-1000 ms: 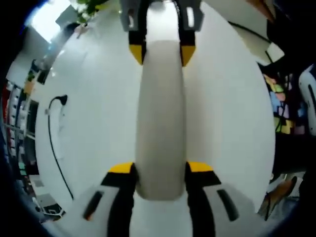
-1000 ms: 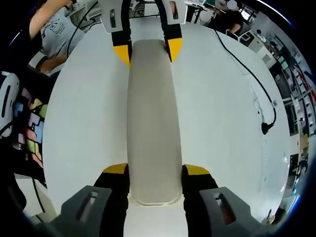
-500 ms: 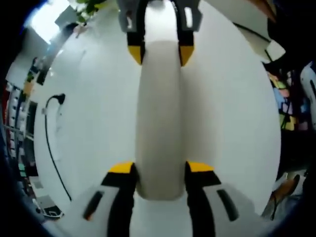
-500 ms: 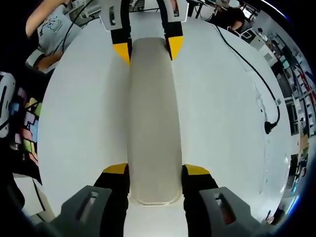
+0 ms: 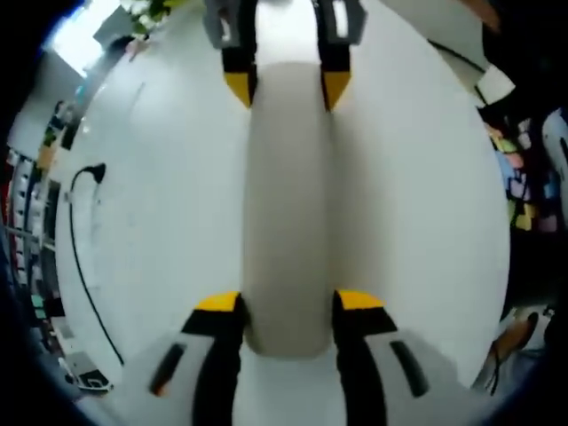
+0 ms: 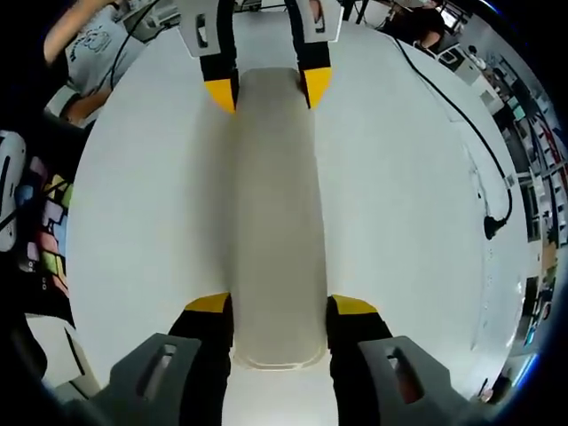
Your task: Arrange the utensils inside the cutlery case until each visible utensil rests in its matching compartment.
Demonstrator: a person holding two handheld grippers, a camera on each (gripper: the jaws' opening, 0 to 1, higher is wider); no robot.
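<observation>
- Cutlery case [image 5: 286,204]: a long, pale, closed-looking case with rounded ends, held level over a white table [image 5: 160,222] and gripped at both ends, one gripper at each. No utensils can be seen on it from either view.
- Left gripper [image 5: 288,306]: its yellow-tipped jaws are clamped on the near end of the case in the left gripper view, one jaw touching each long side. At the far end of the case in that view the other gripper's yellow tips press against the case the same way.
- Black cable [image 5: 75,240]: lies on the table well to the left of the case in the left gripper view, ending in a plug.
- Right gripper [image 6: 278,306]: its jaws are closed on the opposite end of the case [image 6: 273,213], whose rim shows between the tips.
- In the right gripper view a black cable [image 6: 461,124] runs along the table [image 6: 399,222], well apart from the case.
</observation>
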